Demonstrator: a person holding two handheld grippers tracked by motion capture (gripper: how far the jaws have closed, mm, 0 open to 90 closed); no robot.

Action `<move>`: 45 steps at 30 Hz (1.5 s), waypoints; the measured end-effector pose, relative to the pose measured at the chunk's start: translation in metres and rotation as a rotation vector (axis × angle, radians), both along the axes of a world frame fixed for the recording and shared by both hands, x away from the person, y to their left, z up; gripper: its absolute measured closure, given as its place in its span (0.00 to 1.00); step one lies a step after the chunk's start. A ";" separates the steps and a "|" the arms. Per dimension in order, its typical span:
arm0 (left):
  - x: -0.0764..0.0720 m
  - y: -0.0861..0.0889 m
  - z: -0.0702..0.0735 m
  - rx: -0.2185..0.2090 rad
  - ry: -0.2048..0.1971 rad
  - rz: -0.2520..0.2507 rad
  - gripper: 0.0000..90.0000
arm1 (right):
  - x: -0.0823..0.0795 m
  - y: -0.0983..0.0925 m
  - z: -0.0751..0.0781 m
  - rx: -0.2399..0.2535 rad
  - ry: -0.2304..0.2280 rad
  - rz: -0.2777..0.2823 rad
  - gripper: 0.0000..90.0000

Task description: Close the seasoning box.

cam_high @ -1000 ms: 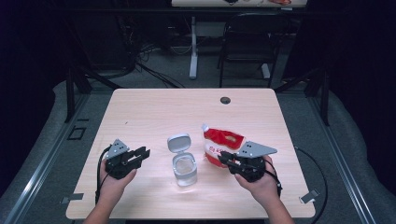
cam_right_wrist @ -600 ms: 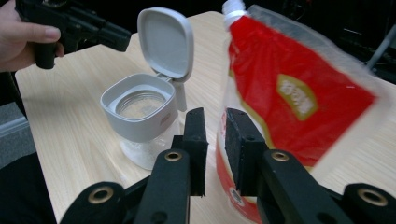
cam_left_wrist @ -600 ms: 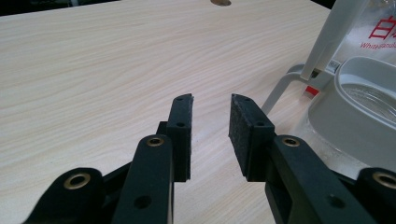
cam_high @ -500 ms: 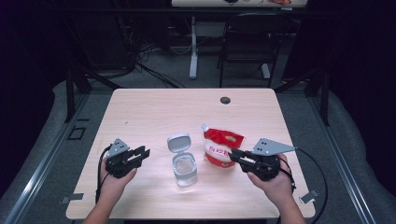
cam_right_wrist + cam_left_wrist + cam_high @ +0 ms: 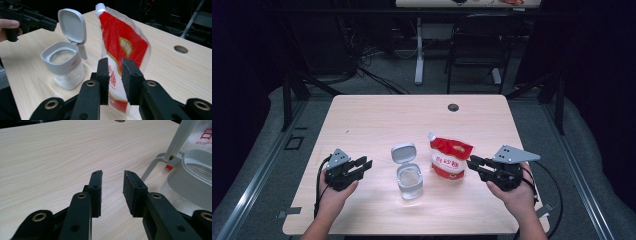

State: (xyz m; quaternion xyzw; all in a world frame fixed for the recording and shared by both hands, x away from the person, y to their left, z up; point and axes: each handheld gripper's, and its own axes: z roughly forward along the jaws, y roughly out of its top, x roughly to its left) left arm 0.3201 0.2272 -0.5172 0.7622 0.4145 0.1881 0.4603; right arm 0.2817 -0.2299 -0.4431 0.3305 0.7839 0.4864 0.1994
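While both grippers sit back from the work, the right gripper (image 5: 115, 62) has just been opening, its jaws parted with nothing between them; the red spouted pouch (image 5: 122, 47) stands upright just beyond, released. Jaws of the left gripper (image 5: 113, 176) have been spreading too, empty, beside the flip-lid jar (image 5: 192, 180). From above, jar (image 5: 409, 177) and pouch (image 5: 450, 159) stand close together on the table (image 5: 377, 115), likely for pouring.
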 end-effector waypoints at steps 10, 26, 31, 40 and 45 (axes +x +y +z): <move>-0.002 0.000 0.000 0.004 0.000 -0.005 0.77 | 0.006 -0.009 -0.006 0.005 0.009 -0.043 0.82; -0.012 0.009 0.000 0.001 0.000 0.023 0.77 | 0.025 -0.008 -0.015 0.036 0.007 -0.096 0.66; -0.015 0.011 -0.001 0.003 0.008 0.031 0.77 | 0.032 -0.004 -0.019 0.041 -0.011 -0.102 0.61; -0.018 0.016 -0.001 0.001 0.009 0.046 0.77 | 0.042 0.007 -0.025 0.034 0.013 -0.071 0.66; -0.018 0.017 -0.001 -0.009 0.008 0.051 0.78 | 0.043 0.010 -0.027 0.040 0.017 -0.053 0.73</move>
